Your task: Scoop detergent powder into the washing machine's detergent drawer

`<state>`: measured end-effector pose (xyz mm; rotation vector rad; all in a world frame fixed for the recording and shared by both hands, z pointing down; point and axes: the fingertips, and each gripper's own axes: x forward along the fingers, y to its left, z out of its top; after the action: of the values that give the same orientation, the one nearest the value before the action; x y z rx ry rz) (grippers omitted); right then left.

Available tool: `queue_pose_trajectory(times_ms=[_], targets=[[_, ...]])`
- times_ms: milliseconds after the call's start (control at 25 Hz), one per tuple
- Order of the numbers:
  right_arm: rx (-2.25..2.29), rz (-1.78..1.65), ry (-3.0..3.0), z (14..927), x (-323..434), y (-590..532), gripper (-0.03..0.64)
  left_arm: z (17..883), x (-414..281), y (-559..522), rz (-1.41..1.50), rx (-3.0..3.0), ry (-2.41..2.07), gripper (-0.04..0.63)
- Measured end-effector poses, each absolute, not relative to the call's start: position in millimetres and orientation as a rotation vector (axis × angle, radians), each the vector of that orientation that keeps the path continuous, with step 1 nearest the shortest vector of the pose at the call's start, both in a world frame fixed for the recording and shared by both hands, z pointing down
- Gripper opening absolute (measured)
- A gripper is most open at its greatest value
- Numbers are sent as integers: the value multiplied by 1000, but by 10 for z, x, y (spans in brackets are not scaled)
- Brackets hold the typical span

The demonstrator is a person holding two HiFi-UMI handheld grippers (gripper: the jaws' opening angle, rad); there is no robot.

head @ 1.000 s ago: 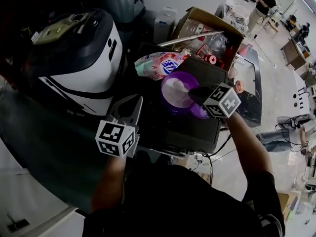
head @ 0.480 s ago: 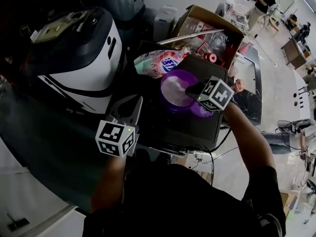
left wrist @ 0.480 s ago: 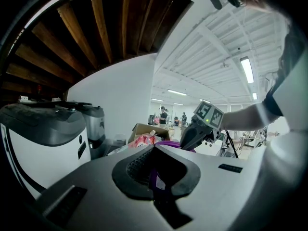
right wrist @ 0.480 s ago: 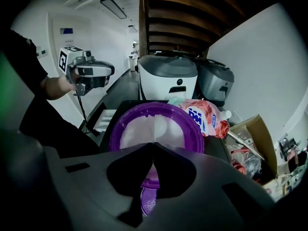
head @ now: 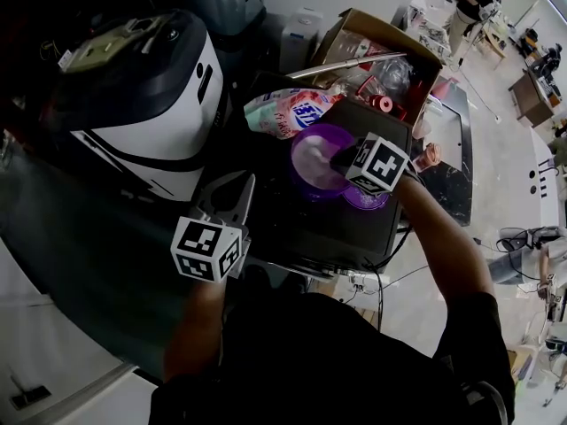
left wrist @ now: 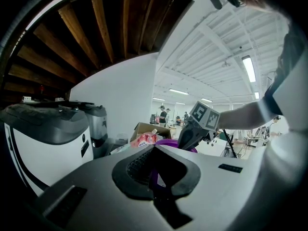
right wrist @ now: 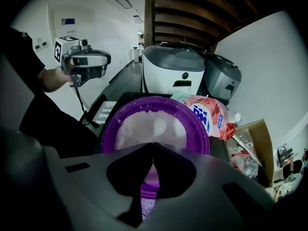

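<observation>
Right gripper (right wrist: 153,144) clamped on purple scoop (right wrist: 148,189) over purple bowl (right wrist: 109,125) of white powder (right wrist: 139,129); left gripper (left wrist: 154,147) closed, empty, left of bowl, apart.

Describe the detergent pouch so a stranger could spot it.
Start at the big white-and-black washing machine; on the dark surface to its right sits a round purple plastic bowl of white powder. Just beyond that bowl lies the pouch: crumpled soft plastic, pink and white with blue lettering.
</observation>
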<state>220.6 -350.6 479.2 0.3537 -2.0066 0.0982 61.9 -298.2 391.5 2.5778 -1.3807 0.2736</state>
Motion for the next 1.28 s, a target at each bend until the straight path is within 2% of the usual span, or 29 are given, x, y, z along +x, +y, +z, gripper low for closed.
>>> queue_pose_trajectory(times_ms=[520, 1280], targets=[[309, -2, -1897, 4876, 2174, -3657, 20, 3942, 501, -2932, 279, 2554, -1409, 8], [225, 122, -1907, 4906, 2076, -3426, 20, 3974, 470, -2886, 264, 2555, -1395, 8]])
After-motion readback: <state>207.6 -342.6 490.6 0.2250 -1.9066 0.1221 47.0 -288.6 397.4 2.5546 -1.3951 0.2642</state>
